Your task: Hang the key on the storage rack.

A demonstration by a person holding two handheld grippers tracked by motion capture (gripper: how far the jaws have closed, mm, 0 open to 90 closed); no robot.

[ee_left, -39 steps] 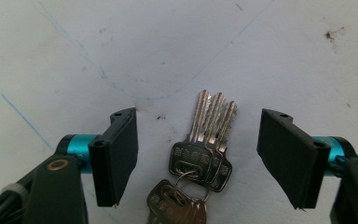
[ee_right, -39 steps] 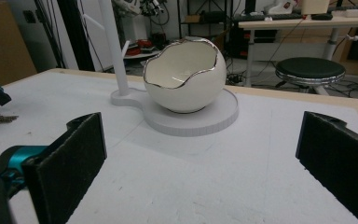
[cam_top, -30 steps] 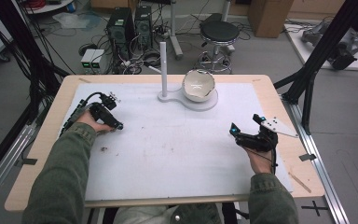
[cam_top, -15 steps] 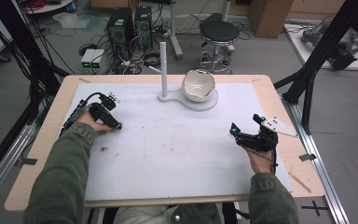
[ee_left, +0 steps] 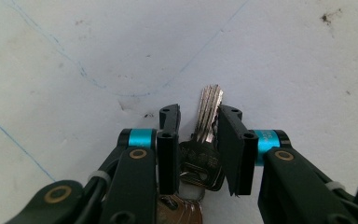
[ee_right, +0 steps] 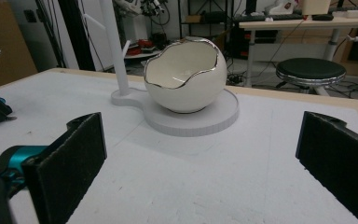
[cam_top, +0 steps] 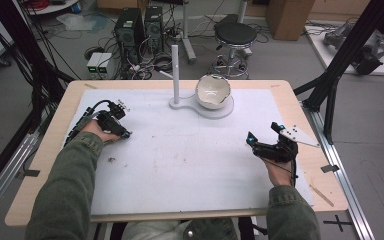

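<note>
White bench [cam_top: 190,165] carries it all: left claw [ee_left: 199,122], at nine o'clock, has just been closing on a key [ee_left: 208,116] to lift it, while right claw [ee_right: 200,154] waits wide open, empty.

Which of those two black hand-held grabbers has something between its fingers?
The left gripper: a silver metal key stands between its fingers, which have just been closing. The right gripper is spread wide with nothing between, facing the white egg-shaped bowl.

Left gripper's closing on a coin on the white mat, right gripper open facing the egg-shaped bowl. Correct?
Not a coin. The left gripper view shows a silver key between its jaws, which have just been closing. The rest holds: right gripper is open, facing the egg-shaped bowl.
</note>
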